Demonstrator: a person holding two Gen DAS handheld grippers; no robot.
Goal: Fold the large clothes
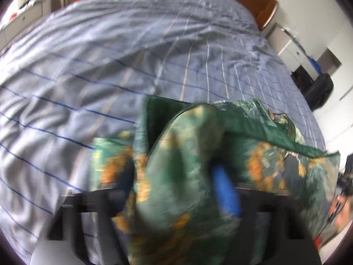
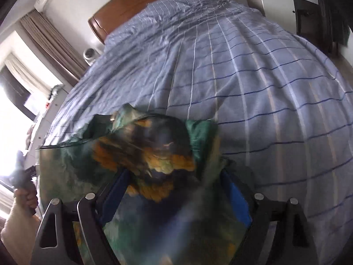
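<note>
A green garment with orange print [image 1: 275, 154] lies bunched at the near edge of a bed under a blue checked cover [image 1: 110, 66]. A thick fold of it rises between the fingers of my left gripper [image 1: 174, 172]; the blue right pad [image 1: 227, 192] presses against the cloth, and the jaws stand narrow around it. In the right wrist view the same garment [image 2: 72, 161] drapes over and between the fingers of my right gripper [image 2: 175, 172]. Its blue pads [image 2: 236, 194] stand well apart, with loose cloth in the gap. Both views are blurred.
The bed cover [image 2: 264, 88] stretches away to a wooden headboard [image 2: 132, 6]. White cabinets [image 1: 291, 50] and a black bag [image 1: 320, 88] stand at the bed's right side, curtains [image 2: 50, 42] and a window at its left. A hand [image 2: 24, 198] grips a handle at the left edge.
</note>
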